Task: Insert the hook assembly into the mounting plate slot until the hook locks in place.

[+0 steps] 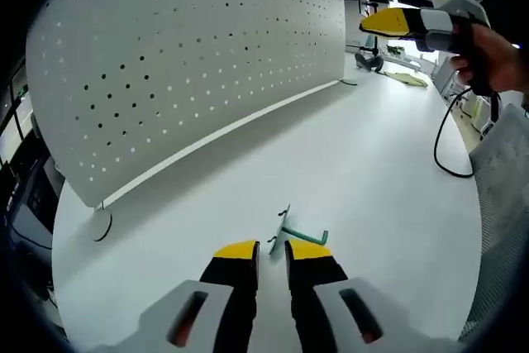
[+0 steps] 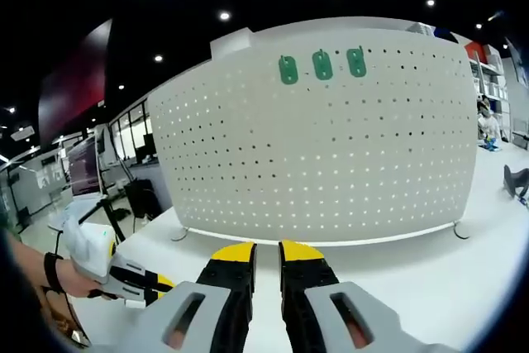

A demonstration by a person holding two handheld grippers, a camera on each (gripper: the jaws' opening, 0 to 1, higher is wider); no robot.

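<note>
We see the green hook [image 1: 299, 232] lying flat on the white table [image 1: 364, 163], just ahead of the left gripper [image 1: 273, 247], whose yellow-tipped jaws stand close together with only a narrow slit between them and nothing caught in it. The hook sits a little to the right of that slit in the left gripper view, near the right-hand tip; whether it touches that tip we cannot tell. Its long shaft runs crosswise to the jaws, with a thin wire end rising toward the pegboard [image 1: 182, 64].

The right gripper [image 2: 267, 250] is held up off the table, well apart from the hook, facing the board square-on; in the left gripper view it appears high at the far right, in a person's hand [image 1: 496, 55]. Its jaws too are nearly closed and carry nothing. Three green mounting plates [image 2: 322, 64] sit in a row near the top edge of the pegboard, straight above that gripper's line of sight.

We judge that the left gripper is the nearer one for the pick-up, and that it would need to part its jaws and shift slightly right to straddle the shaft. The hook is not yet lifted, so the insertion into a plate slot has yet to begin, and the plates stand well above where the hook lies
</note>
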